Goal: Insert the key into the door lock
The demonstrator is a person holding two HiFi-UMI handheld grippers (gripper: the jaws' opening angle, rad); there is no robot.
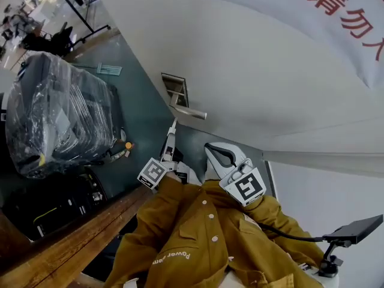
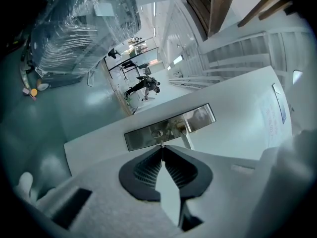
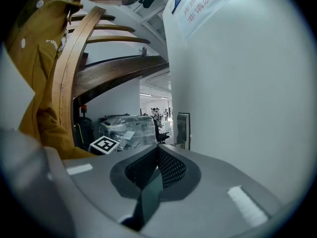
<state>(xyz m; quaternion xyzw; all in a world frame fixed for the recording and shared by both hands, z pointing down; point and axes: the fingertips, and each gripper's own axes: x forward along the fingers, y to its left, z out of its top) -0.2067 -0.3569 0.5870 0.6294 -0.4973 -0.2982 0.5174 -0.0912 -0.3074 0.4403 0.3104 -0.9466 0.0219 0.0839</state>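
Head view: the left gripper [image 1: 173, 128] points up at the smooth white door [image 1: 252, 71], its tips just below the rectangular brushed-metal lock plate [image 1: 175, 90] and the silver lever handle [image 1: 191, 113]. The right gripper [image 1: 211, 150] sits further back.

Left gripper view: the ribbed black pads [image 2: 146, 167] are clamped on a slim metal key [image 2: 162, 144], whose long axis runs along the fingers. The small round keyhole [image 2: 157, 133] lies just beyond the tips, slightly left.

Right gripper view: jaws together, nothing between them. The plate stands ahead of the fingers, seen edge-on.
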